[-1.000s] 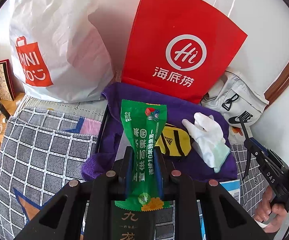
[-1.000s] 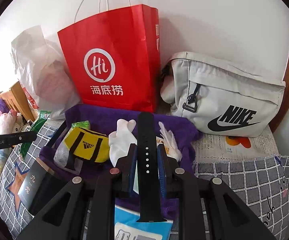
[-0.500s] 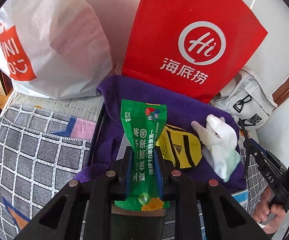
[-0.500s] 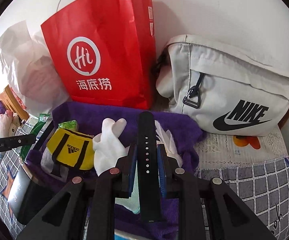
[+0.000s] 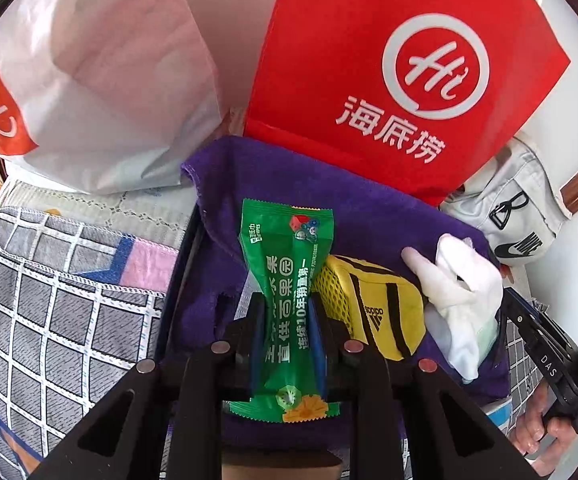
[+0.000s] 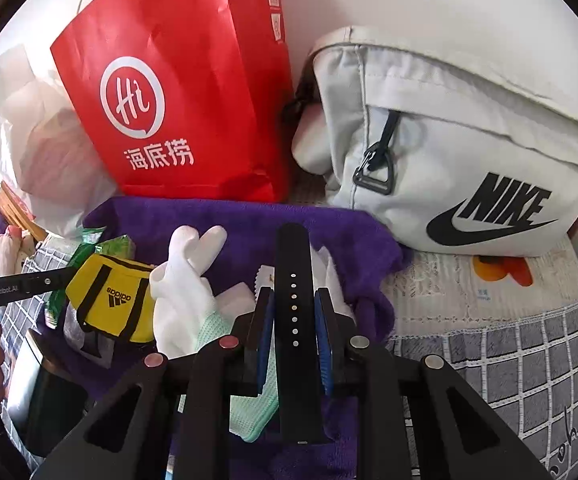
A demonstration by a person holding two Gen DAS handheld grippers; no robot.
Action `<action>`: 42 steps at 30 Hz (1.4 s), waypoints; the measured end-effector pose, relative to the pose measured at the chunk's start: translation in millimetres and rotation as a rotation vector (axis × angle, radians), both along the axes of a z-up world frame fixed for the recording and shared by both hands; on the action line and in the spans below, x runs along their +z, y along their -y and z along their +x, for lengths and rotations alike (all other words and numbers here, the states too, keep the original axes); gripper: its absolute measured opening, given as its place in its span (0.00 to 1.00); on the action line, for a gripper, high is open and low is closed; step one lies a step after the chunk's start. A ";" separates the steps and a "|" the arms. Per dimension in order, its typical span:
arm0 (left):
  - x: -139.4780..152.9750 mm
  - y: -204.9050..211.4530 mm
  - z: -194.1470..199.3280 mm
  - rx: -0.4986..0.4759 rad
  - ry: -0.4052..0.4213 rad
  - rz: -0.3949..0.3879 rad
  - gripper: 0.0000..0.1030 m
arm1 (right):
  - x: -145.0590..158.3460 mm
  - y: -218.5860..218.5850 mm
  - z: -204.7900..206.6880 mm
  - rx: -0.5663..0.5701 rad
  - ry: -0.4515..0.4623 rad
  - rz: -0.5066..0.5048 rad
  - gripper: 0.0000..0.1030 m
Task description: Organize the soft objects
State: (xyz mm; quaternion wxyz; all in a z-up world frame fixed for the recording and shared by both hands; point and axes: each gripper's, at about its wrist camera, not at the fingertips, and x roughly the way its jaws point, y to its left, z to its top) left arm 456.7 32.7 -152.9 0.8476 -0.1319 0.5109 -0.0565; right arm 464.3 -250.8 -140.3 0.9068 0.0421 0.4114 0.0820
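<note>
My left gripper is shut on a green snack packet, held over a purple towel. On the towel lie a yellow Adidas pouch and a white glove. My right gripper is shut on a black watch strap, held over the same towel, next to the glove and the pouch. The left gripper's side shows at the left edge of the right wrist view, with the green packet partly hidden behind the pouch.
A red paper bag and a white Miniso plastic bag stand behind the towel against the wall. A grey Nike bag sits to the right. A grey checked cloth covers the surface. A dark box lies at the left front.
Both grippers have moved forward towards the towel and the bags, which now look larger. The packet and the strap stay gripped.
</note>
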 end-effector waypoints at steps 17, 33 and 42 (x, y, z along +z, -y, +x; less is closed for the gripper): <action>6.1 -6.0 -4.3 -0.031 -0.023 -0.032 0.29 | -15.2 0.2 5.6 0.030 -0.069 0.063 0.21; 55.1 2.0 -58.1 -0.057 0.043 0.017 0.44 | 34.0 2.5 -51.2 -0.010 -0.009 0.025 0.56; 85.9 11.7 -123.1 -0.092 0.077 0.015 0.53 | 71.6 -4.9 -118.1 -0.030 0.031 0.007 0.56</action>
